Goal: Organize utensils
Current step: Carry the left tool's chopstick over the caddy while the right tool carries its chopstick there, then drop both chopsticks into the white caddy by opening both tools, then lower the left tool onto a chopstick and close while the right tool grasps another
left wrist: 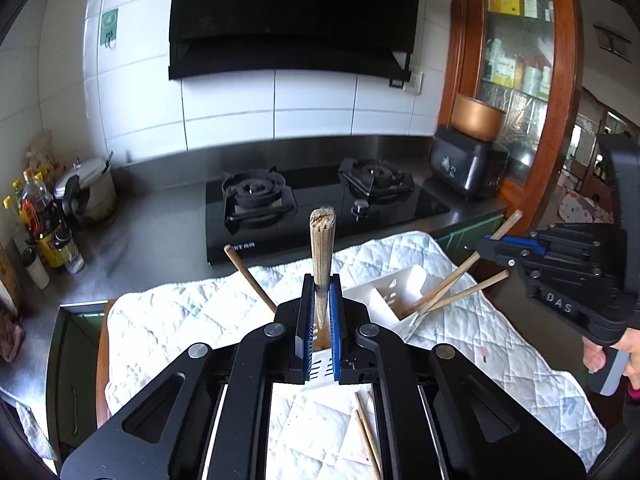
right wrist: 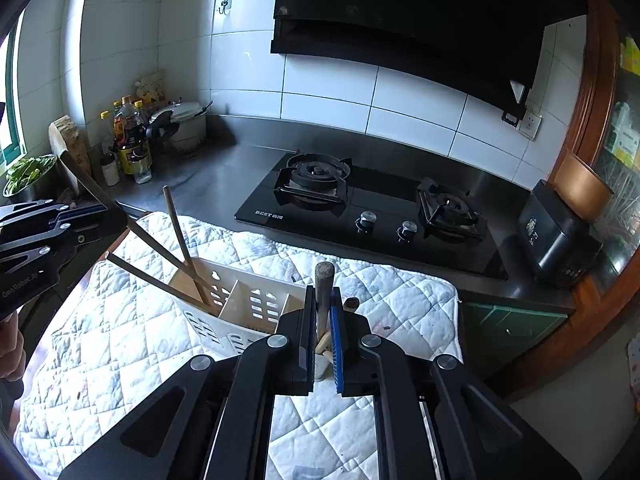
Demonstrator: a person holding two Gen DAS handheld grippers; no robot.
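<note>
A white slotted utensil holder (right wrist: 240, 308) stands on a quilted white cloth (right wrist: 120, 340); it also shows in the left wrist view (left wrist: 396, 296). Several wooden chopsticks (right wrist: 180, 236) lean in its left compartment. My left gripper (left wrist: 322, 320) is shut on a wooden chopstick (left wrist: 322, 248) that points up, over the holder's near end. My right gripper (right wrist: 323, 328) is shut on a wooden chopstick (right wrist: 323, 288) above the holder's right end. In the left wrist view the right gripper (left wrist: 492, 250) holds its stick (left wrist: 460, 276) slanting into the holder. Loose chopsticks (left wrist: 366, 432) lie on the cloth.
A black gas hob (right wrist: 360, 204) sits behind the cloth on the steel counter. Oil bottles (right wrist: 128, 140) and a pot (right wrist: 184, 124) stand at the back left. A black appliance (right wrist: 556, 232) with a copper bowl (right wrist: 580, 188) stands at the right.
</note>
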